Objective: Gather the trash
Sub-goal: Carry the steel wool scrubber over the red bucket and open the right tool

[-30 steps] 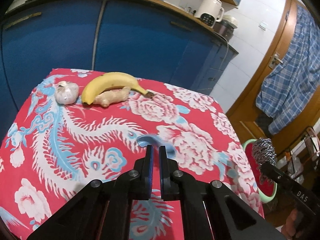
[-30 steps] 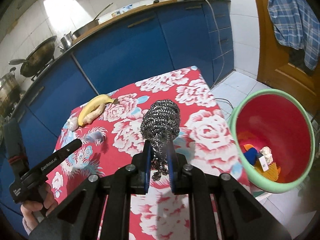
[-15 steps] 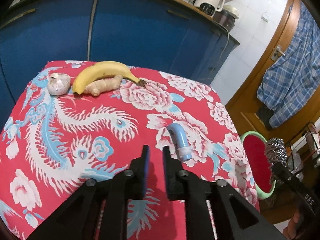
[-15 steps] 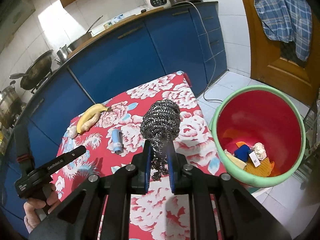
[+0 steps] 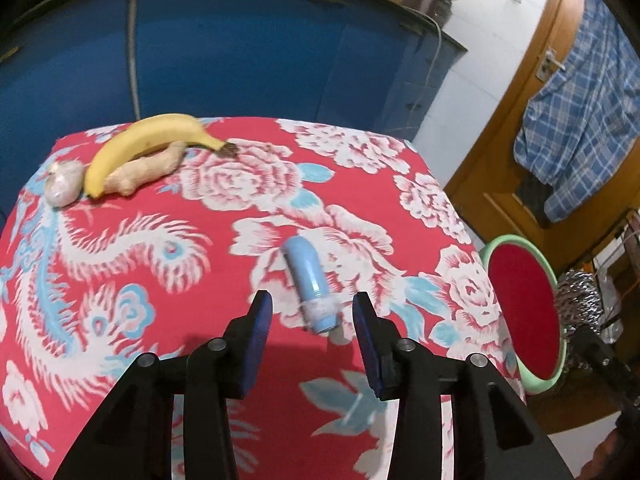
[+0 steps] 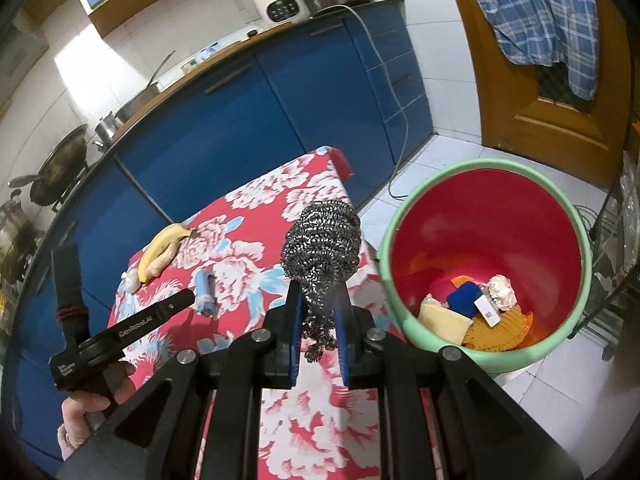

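Left gripper spread around one blue tube, right gripper clamping one steel scourer

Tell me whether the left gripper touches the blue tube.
Apart. The left wrist view shows the left gripper open, tablecloth visible between each finger and the blue tube.

- The tube lies on the table at frame centre, between the spread fingers of the left gripper.
- The banana, ginger and garlic sit together at the table's upper left, well apart from the tube.
- The bin stands on the floor right of the table, scraps lying in it.
- The scourer, clamped in the right gripper, sits over the table's right edge, just left of the bin.
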Demonstrator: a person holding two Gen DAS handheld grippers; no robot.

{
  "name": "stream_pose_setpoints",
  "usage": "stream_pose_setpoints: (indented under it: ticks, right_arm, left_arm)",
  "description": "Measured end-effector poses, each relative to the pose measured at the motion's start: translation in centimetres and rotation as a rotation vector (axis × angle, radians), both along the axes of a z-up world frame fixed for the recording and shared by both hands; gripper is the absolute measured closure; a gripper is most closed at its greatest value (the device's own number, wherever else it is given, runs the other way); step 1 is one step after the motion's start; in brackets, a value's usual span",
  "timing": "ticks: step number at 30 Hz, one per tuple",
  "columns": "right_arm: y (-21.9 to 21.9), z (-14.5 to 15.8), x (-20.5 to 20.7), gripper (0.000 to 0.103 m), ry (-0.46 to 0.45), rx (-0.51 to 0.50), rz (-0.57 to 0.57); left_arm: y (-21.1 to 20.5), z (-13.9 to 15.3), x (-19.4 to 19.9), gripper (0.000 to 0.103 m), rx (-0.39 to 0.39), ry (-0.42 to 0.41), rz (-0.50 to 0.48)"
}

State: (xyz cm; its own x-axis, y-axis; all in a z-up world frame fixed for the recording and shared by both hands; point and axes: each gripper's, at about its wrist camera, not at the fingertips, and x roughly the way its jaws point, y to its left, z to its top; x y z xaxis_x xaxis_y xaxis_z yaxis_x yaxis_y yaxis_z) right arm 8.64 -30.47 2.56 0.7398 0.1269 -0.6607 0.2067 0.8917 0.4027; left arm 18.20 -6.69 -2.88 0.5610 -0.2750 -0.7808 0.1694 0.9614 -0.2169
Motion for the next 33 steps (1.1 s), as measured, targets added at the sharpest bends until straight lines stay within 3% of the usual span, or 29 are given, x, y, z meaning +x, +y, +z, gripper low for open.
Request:
stream_pose_setpoints:
  ticks: [3, 10, 21, 33]
  right_arm:
    - [-0.8, -0.1, -0.3, 0.086, -0.001, 0.006, -0.016]
    - [-2.6, -0.5, -0.9, 0.086, -0.001, 0.022, -0.054]
    - [-5.6, -1.2, -1.6, 0.086, -0.001, 0.049, -0.118]
    - [-9.6, -3.5, -2.1, 0.086, 0.032, 0.077, -0.212]
  left_arm:
    - [-1.1, -0.4, 0.6, 0.062, 0.025, 0.001, -0.014]
    - [-1.7, -1.3, 1.6, 0.081, 0.047, 0.012, -0.003]
    - [-2.7, -0.9, 1.1, 0.087, 0.056, -0.012, -0.028]
    - [-6.1, 1.9, -1.0, 0.09, 0.035, -0.069, -0.121]
